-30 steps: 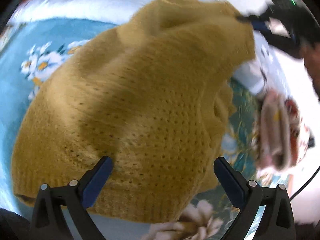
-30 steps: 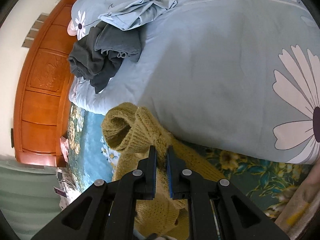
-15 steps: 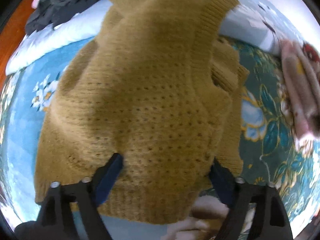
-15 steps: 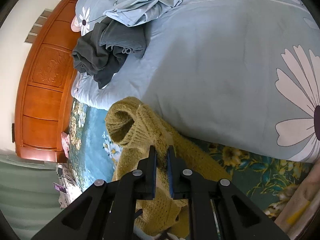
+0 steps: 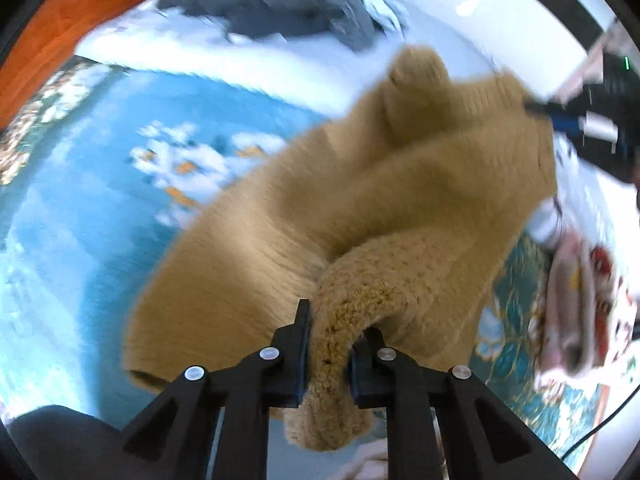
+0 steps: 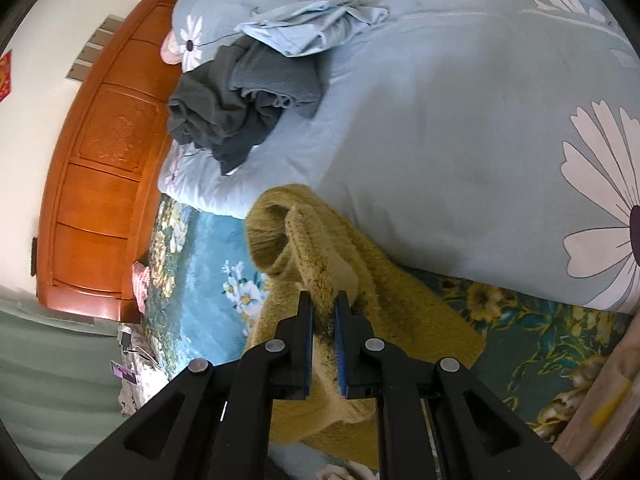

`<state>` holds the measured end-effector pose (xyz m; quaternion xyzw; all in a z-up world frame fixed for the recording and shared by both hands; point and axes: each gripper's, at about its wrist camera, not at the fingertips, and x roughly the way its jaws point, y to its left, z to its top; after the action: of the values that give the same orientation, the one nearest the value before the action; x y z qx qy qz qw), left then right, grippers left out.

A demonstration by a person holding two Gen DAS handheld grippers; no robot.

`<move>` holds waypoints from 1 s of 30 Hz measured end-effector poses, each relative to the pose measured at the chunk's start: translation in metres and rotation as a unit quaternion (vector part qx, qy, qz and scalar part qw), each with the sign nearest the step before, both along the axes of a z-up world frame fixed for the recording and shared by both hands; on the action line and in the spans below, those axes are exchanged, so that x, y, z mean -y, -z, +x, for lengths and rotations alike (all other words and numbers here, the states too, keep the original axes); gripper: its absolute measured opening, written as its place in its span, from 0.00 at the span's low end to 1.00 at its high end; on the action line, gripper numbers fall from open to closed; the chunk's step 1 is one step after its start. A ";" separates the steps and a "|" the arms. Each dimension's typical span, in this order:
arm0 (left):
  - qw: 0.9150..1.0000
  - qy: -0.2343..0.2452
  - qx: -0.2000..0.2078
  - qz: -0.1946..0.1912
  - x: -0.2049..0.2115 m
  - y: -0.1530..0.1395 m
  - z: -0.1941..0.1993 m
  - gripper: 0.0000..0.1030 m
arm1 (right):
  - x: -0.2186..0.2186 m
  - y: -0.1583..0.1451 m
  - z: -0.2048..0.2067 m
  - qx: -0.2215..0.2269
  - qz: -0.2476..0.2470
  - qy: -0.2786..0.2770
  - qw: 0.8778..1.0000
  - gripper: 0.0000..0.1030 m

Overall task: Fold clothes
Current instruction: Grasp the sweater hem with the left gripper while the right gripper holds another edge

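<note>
Sweater (image 5: 360,208) bunched between left gripper (image 5: 328,344) fingers just closed on it, right gripper (image 6: 324,320) fingers pinching its edge.

A floral bed (image 6: 192,312) carries a blue quilt (image 6: 460,128) and mustard sweater (image 6: 400,300).

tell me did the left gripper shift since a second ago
Yes. The left gripper has just been closing and now pinches the hem of the yellow sweater, lifting it off the blue floral bedspread.
</note>
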<state>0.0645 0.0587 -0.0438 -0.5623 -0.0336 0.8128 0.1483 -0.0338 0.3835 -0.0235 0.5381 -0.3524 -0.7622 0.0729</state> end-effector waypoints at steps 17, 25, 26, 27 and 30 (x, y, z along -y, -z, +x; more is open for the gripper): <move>0.978 -0.042 -0.203 0.002 0.098 -0.145 0.004 0.15 | 0.045 -0.145 0.058 -0.208 -0.052 0.003 0.977 0.09; 0.958 -0.006 -0.287 0.016 0.090 -0.216 0.032 0.14 | 0.039 -0.210 0.122 -0.298 -0.052 0.030 0.953 0.09; 0.954 -0.002 -0.298 0.019 0.090 -0.224 0.040 0.14 | 0.039 -0.217 0.134 -0.309 -0.050 0.032 0.949 0.09; 0.951 -0.002 -0.307 0.023 0.091 -0.231 0.048 0.13 | 0.040 -0.223 0.145 -0.317 -0.049 0.033 0.947 0.09; 0.943 -0.002 -0.331 0.037 0.097 -0.249 0.071 0.11 | 0.044 -0.237 0.176 -0.339 -0.044 0.031 0.939 0.09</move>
<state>0.1355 -0.0381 0.2050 -0.2560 -0.0139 0.9514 0.1703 0.1418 0.3396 0.2139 0.2327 -0.3559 -0.8853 0.1881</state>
